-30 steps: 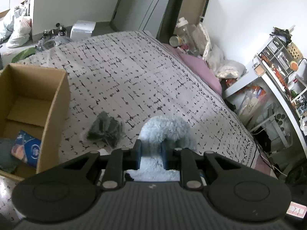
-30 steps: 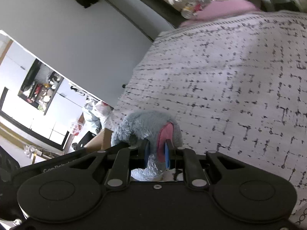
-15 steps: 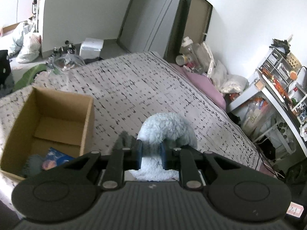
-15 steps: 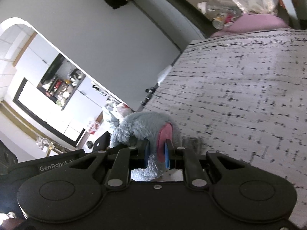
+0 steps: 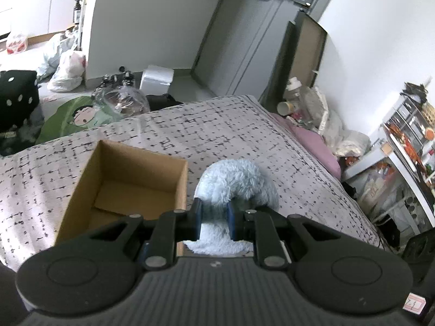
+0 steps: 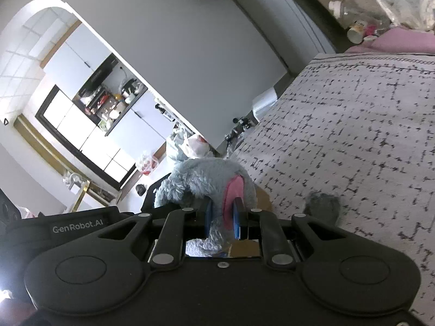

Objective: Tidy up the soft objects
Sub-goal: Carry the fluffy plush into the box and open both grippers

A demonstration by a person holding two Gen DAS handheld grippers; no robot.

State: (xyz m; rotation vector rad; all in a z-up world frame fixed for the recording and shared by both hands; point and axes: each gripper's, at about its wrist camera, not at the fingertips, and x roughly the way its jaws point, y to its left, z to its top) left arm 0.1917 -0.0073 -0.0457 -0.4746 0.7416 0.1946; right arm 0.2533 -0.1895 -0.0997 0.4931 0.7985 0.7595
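My left gripper [image 5: 214, 213] is shut on a pale blue fluffy plush [image 5: 236, 179], held above the patterned bed cover [image 5: 231, 125]. An open cardboard box [image 5: 141, 152] stands on the bed just left of it; its floor shows bare where I can see it. In the right wrist view my right gripper [image 6: 223, 214] is shut on a grey plush [image 6: 198, 179] beside its pink ear [image 6: 232, 190]. Whether both grippers hold one toy I cannot tell. A small dark grey fuzzy item [image 6: 322, 206] lies on the cover to the right.
A pink pillow [image 5: 315, 141] and bottles [image 5: 296, 92] crowd the bed's far right corner. A cluttered shelf rack [image 5: 407, 141] stands off the right side. Plastic bags [image 5: 68, 68] and a green cushion [image 5: 78, 116] lie on the floor beyond the bed.
Both grippers have risen and tilted up with their plush still gripped. The box has slid from the left edge toward the middle of the left wrist view; the dark grey item has left that view.
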